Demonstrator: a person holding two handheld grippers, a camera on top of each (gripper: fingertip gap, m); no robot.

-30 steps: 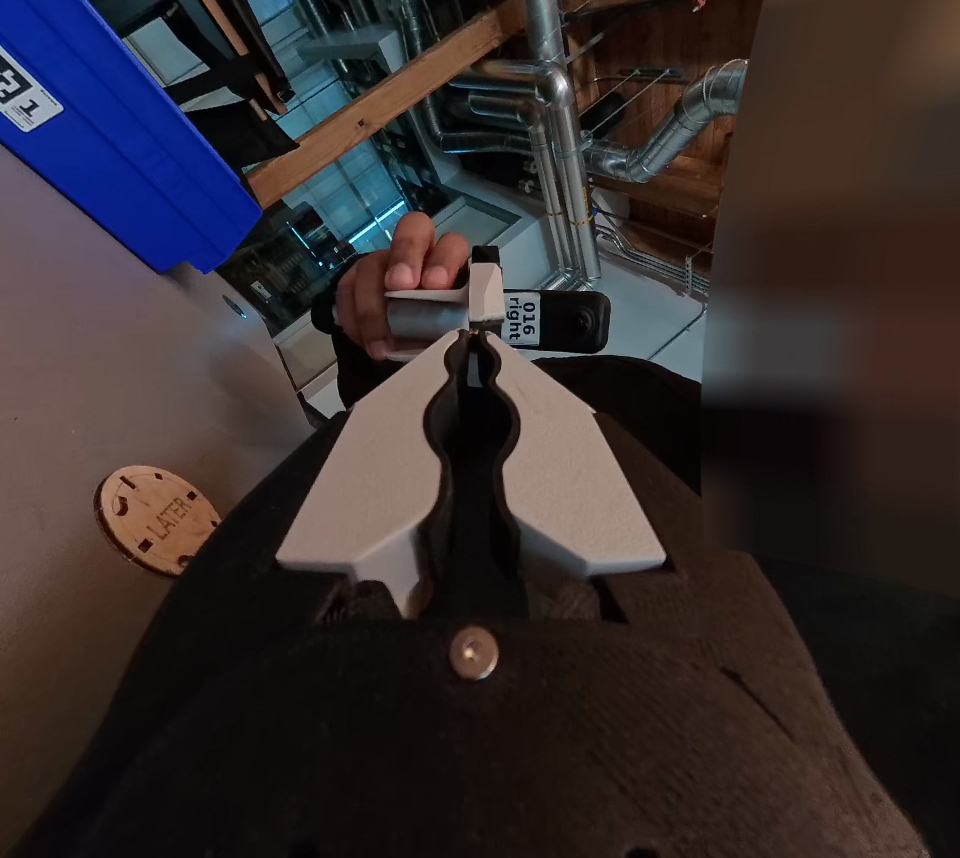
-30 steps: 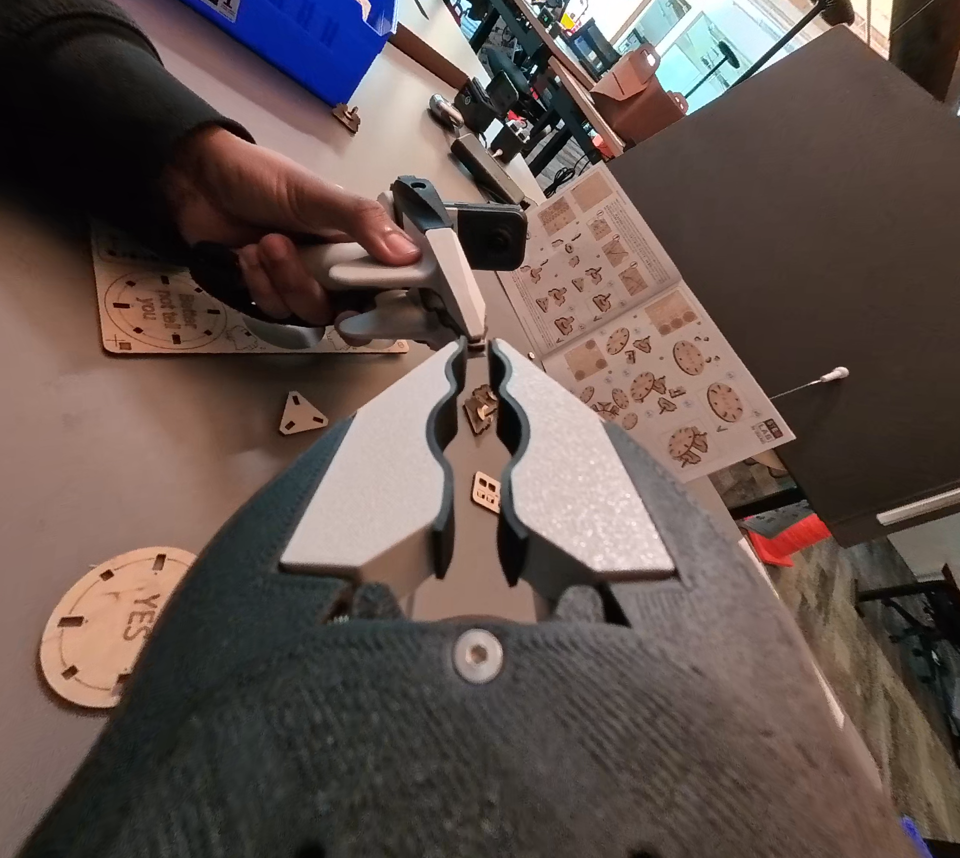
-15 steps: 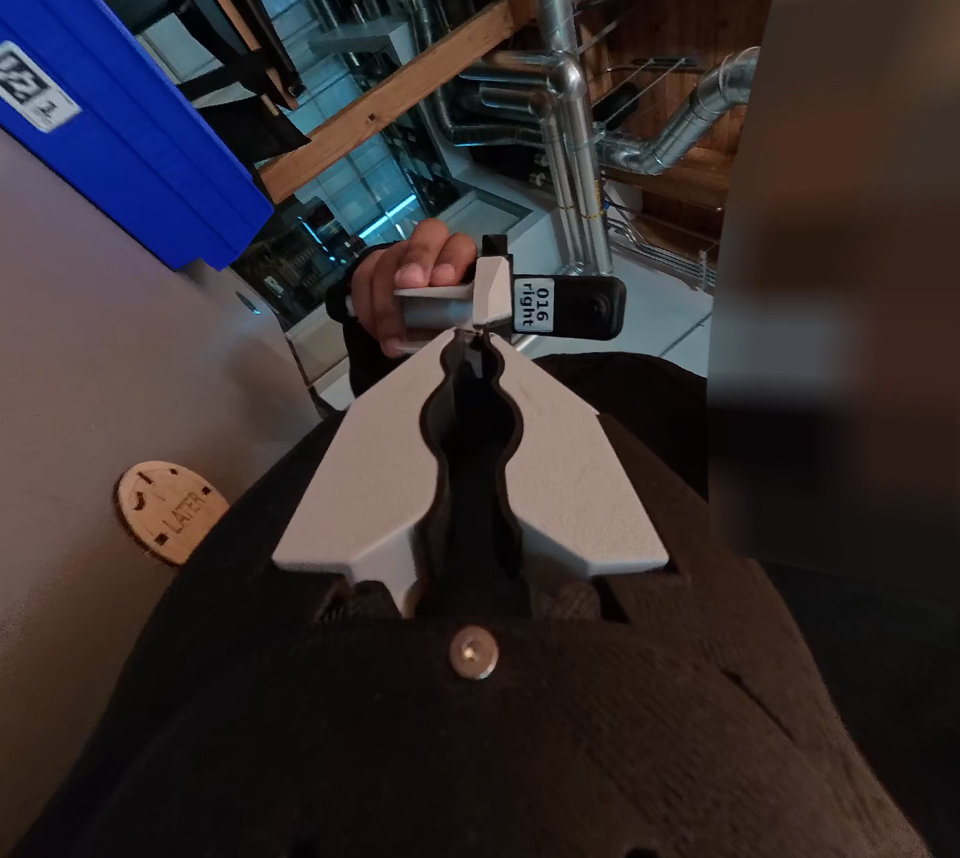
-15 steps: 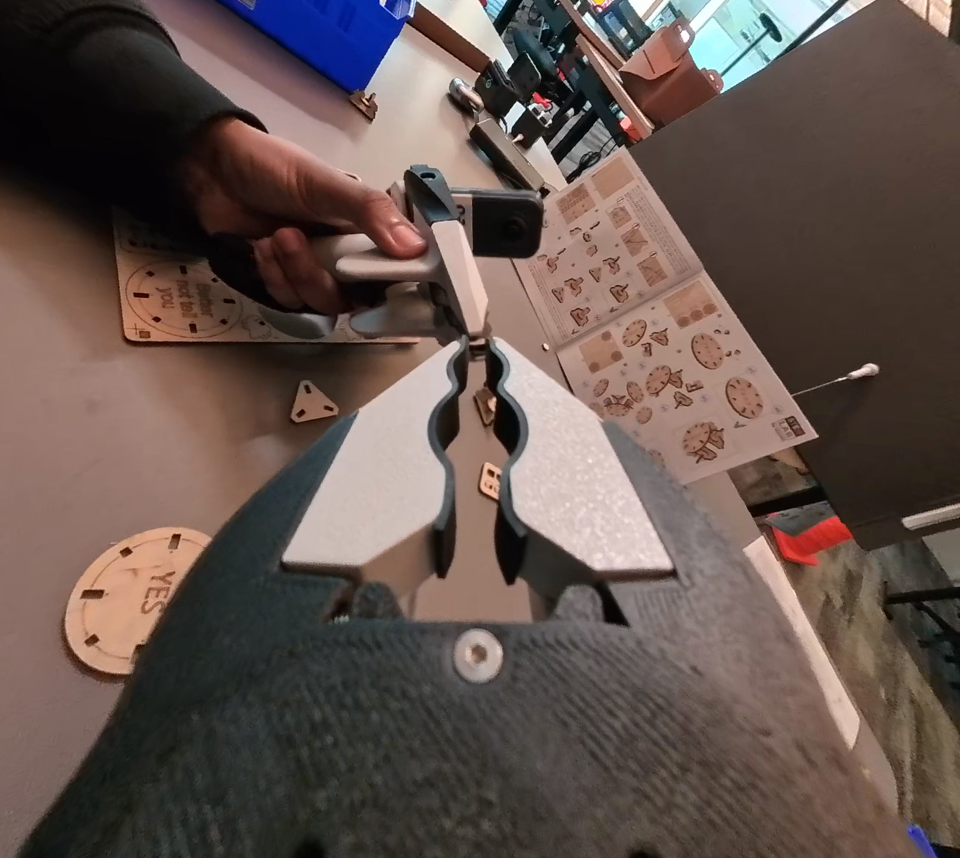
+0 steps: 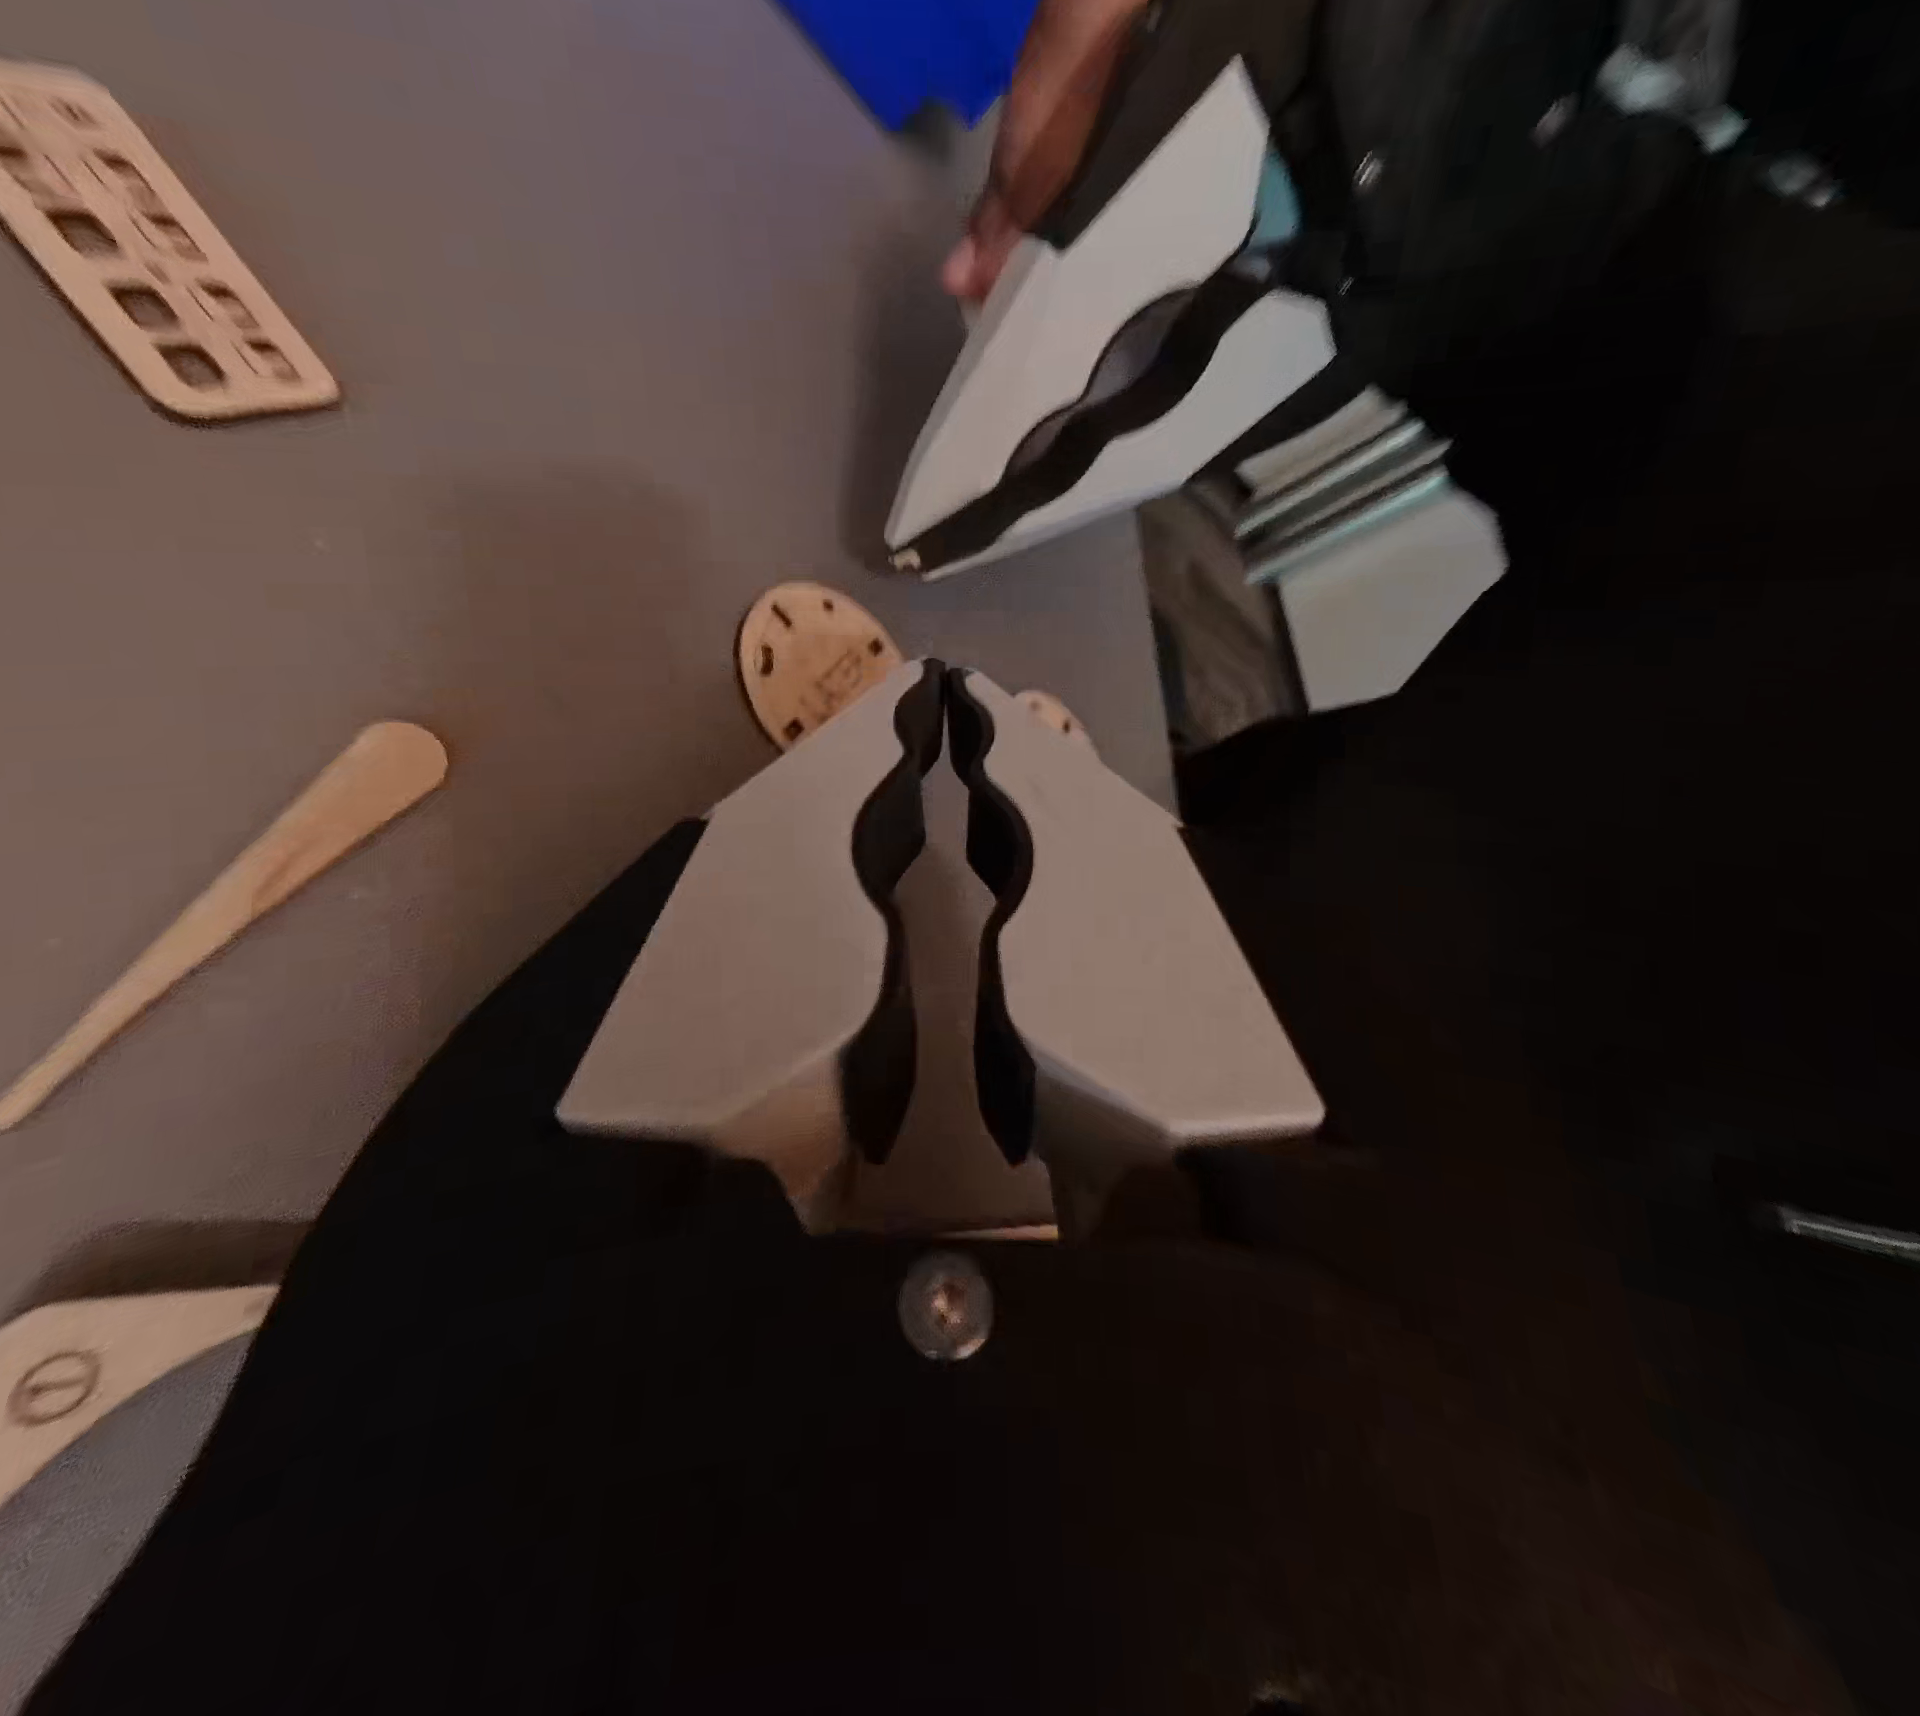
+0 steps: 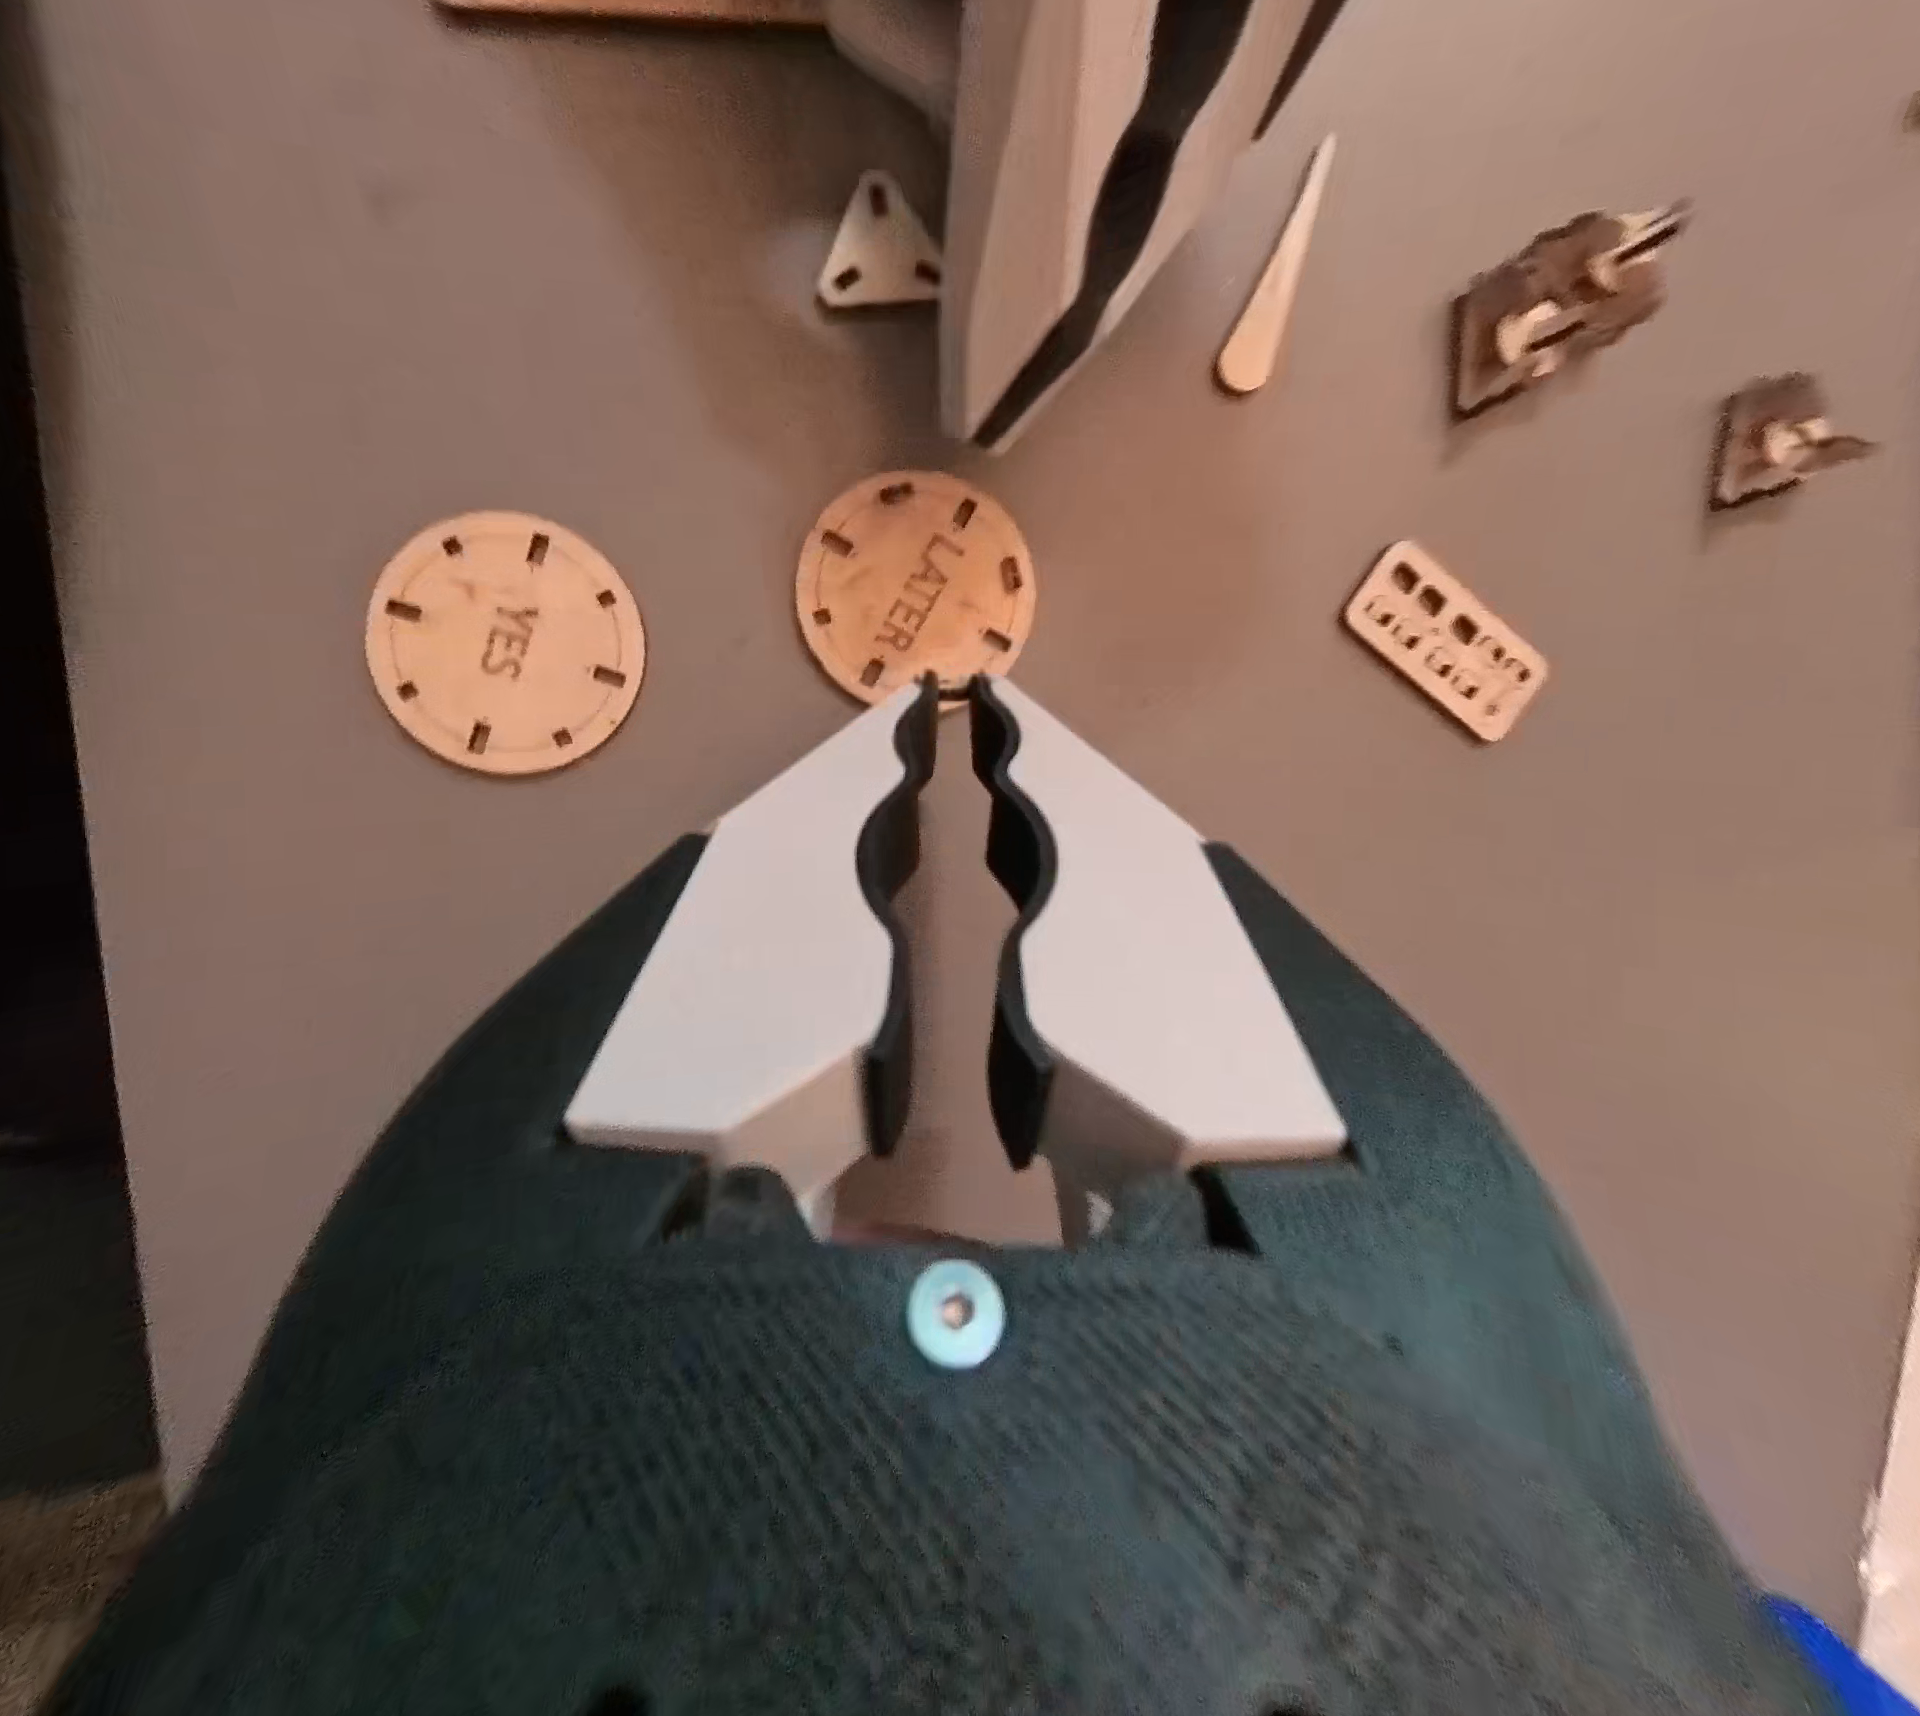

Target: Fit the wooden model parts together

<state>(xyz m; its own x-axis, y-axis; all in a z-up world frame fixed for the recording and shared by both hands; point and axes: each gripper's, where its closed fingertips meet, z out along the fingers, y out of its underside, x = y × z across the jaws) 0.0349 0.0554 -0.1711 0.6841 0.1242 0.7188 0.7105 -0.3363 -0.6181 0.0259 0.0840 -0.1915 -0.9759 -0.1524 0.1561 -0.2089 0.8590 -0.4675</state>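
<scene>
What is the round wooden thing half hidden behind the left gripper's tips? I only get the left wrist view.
Observer: A slotted wooden disc, lying flat on the table; the right wrist view shows it whole.
Operator: Anything nearby that I can't see?
Observer: A small triangular wooden piece, close beside the left gripper.
Operator: Anything else?
Observer: Two small dark-edged wooden assemblies, farther off on the table.

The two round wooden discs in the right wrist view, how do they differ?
The left disc looks larger than the middle disc. The left disc lies apart from both grippers; the middle disc lies right at the right gripper's fingertips. Both are flat, pale wood, slotted around the rim, with engraved lettering.
</scene>
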